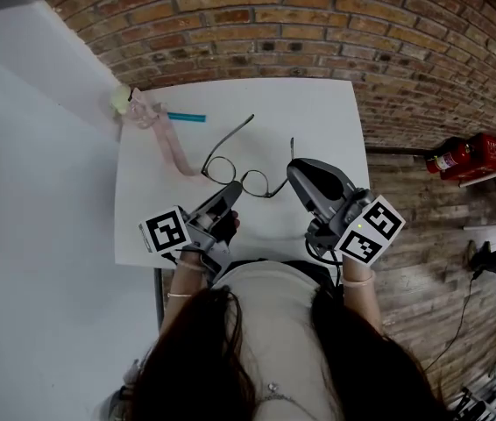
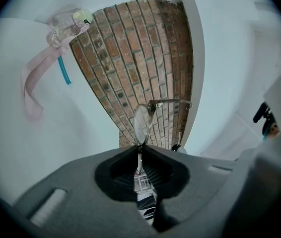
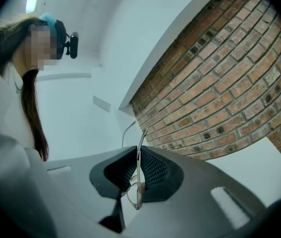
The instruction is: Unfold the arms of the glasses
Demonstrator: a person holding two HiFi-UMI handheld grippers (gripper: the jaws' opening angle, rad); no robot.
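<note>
Both claws pinched the glasses [image 1: 238, 176] low over the counter [image 1: 318, 112].
The left claw [image 2: 139, 150] was shut on the thin frame just beside one lens. The right claw [image 3: 138, 155] was clamped on the metal at the frame's other end. The glasses sat near the counter's front edge, and both arms pointed away from the person. A pink strap [image 1: 165, 134] ran from the far left corner toward the glasses, with a blue stick [image 1: 185, 117] lying beside it.
</note>
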